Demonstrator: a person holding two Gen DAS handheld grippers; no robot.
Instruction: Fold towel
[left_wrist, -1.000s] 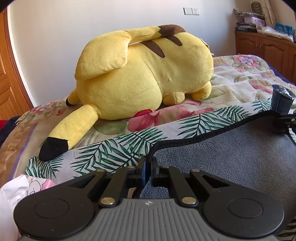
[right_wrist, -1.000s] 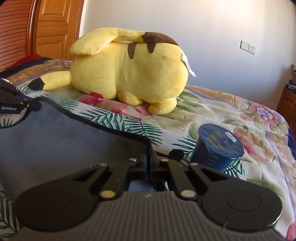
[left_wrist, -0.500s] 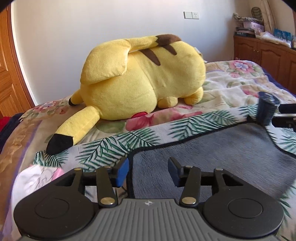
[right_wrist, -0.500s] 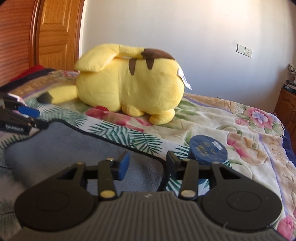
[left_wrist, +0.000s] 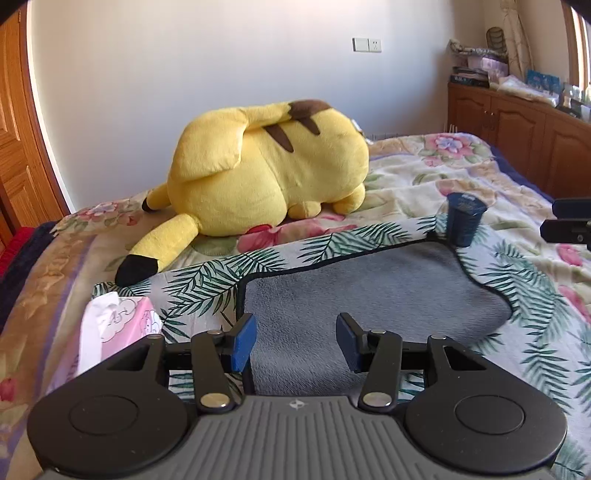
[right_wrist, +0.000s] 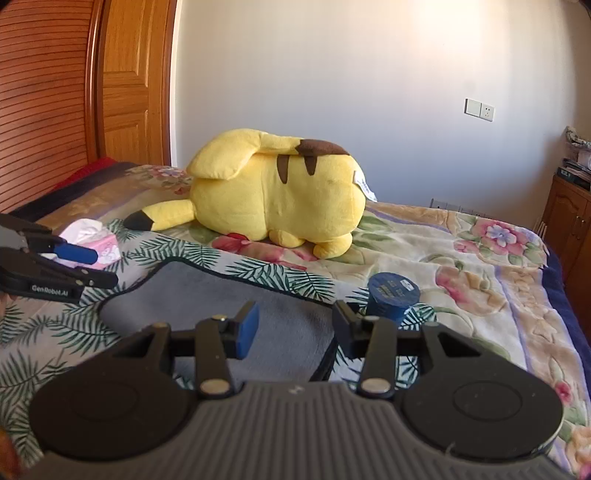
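The towel (left_wrist: 373, 291) lies folded on the bed, its grey side up over the palm-leaf printed side, with a black hem. It also shows in the right wrist view (right_wrist: 236, 310). My left gripper (left_wrist: 295, 341) is open and empty above the towel's near left part. My right gripper (right_wrist: 293, 330) is open and empty above the towel's near right edge. The left gripper also shows at the left of the right wrist view (right_wrist: 70, 266), and the right gripper at the right edge of the left wrist view (left_wrist: 570, 221).
A large yellow plush toy (left_wrist: 266, 177) lies behind the towel on the floral bedspread (right_wrist: 480, 266). A dark blue cup (left_wrist: 463, 219) stands at the towel's far right corner. A pink tissue pack (left_wrist: 110, 325) lies left of the towel. Wooden cabinets (left_wrist: 517, 136) stand at the right.
Both grippers let go of the towel's corners, opened and drew back and up. The grey fold now lies flat on the bed.
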